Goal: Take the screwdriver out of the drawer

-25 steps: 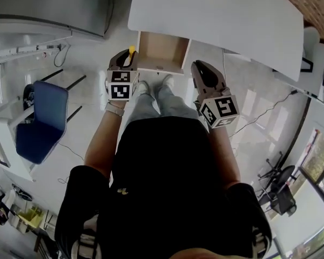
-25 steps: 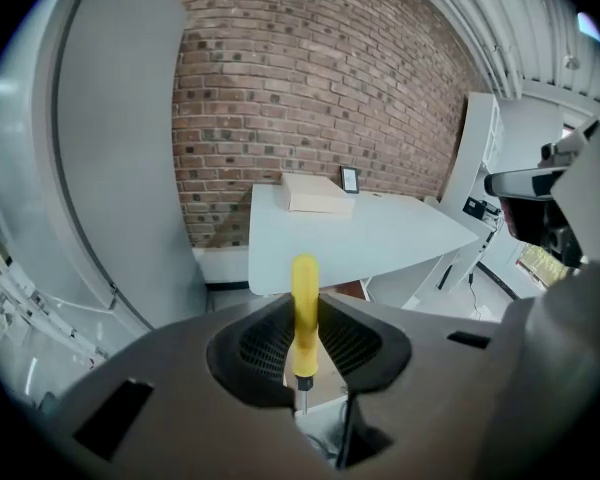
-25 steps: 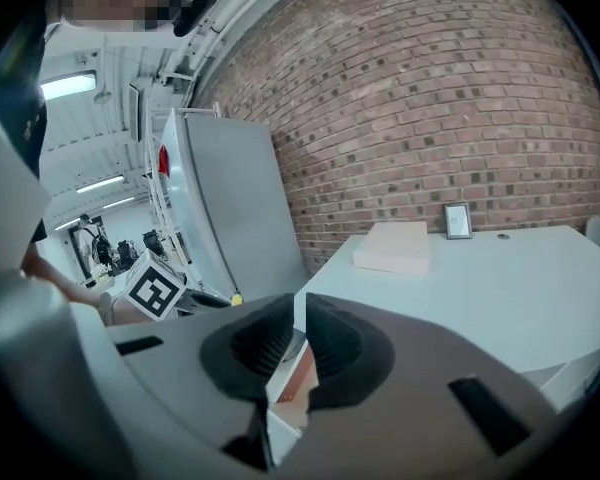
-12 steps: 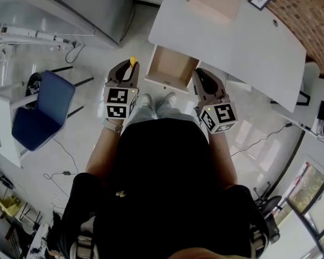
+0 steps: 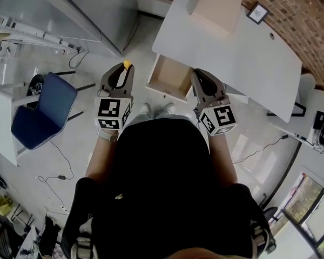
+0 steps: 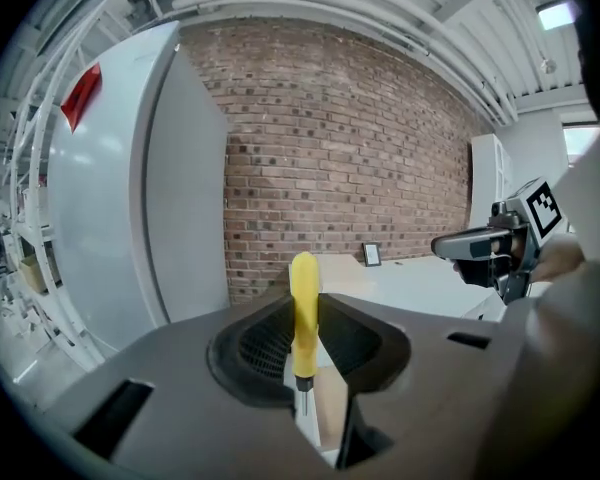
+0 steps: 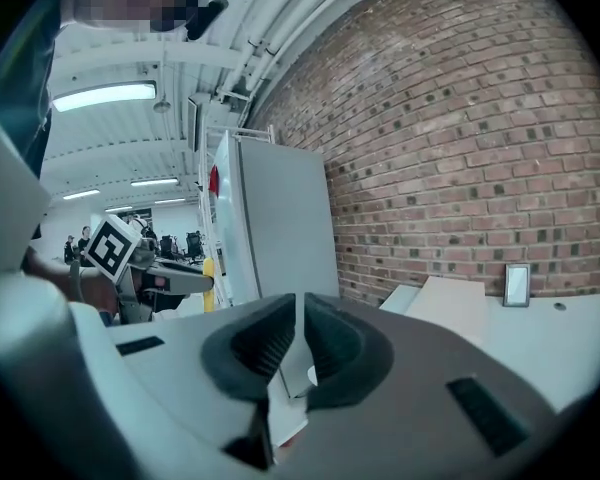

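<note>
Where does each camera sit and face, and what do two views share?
Head view: on the head, steeply down; torso, forearms, left gripper, right gripper, open drawer.
Left gripper view: on that gripper, toward the brick wall; jaws clamp the yellow screwdriver.
Right gripper view: on that gripper, same wall; jaws together, empty.
Shared: gripper views show each other's gripper.

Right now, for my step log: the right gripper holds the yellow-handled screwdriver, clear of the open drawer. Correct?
No: the left gripper holds the yellow-handled screwdriver, as the left gripper view shows; the right gripper grips nothing. The screwdriver is clear of the open drawer.
</note>
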